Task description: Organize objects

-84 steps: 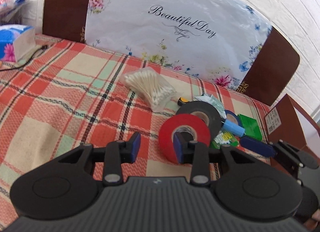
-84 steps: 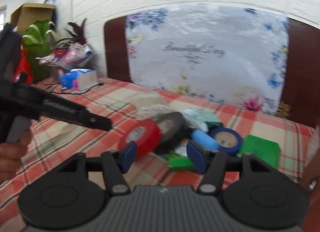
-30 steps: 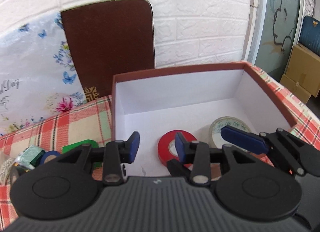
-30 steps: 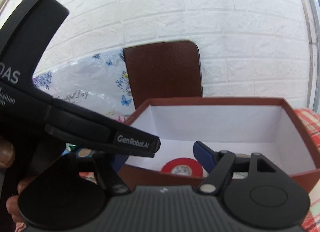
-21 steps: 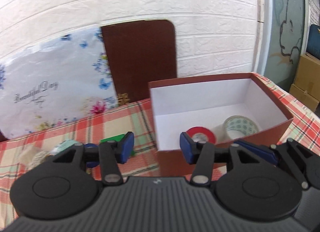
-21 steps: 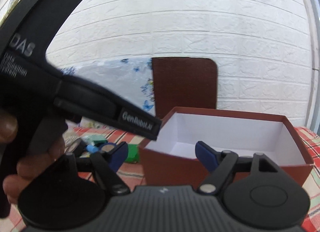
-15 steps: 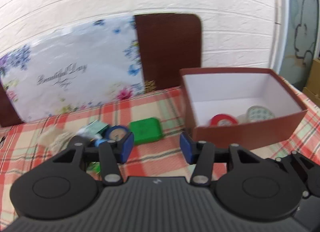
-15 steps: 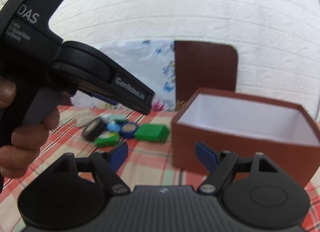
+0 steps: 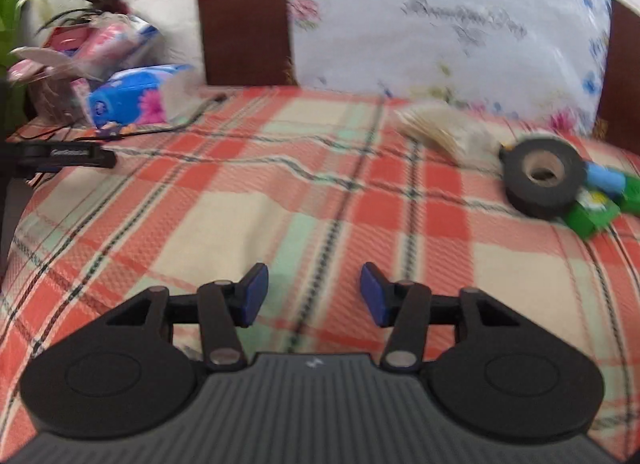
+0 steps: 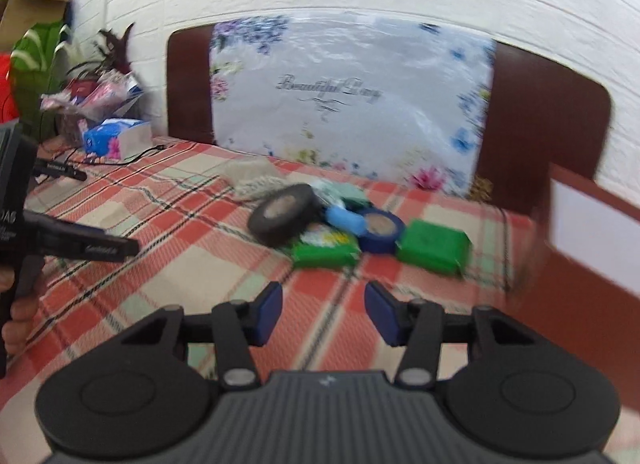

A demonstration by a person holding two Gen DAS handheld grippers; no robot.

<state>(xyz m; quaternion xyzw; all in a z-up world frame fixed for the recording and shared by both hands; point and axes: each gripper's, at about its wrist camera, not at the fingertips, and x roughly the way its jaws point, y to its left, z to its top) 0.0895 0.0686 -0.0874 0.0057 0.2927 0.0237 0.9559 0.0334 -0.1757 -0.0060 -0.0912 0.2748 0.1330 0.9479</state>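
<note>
Box (image 10: 592, 264) interior is cut off at right; both grippers' jaws stand apart, gripping nothing, the right pair just narrowed.

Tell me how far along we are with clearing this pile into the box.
Done: the red roll seen earlier is gone from the pile. In hand: nothing; the left gripper, jaws just opening, and right gripper, jaws just closing, are both empty. Left: black tape roll, blue tape roll, green box, green packet and cotton swabs, all outside the brown box.
</note>
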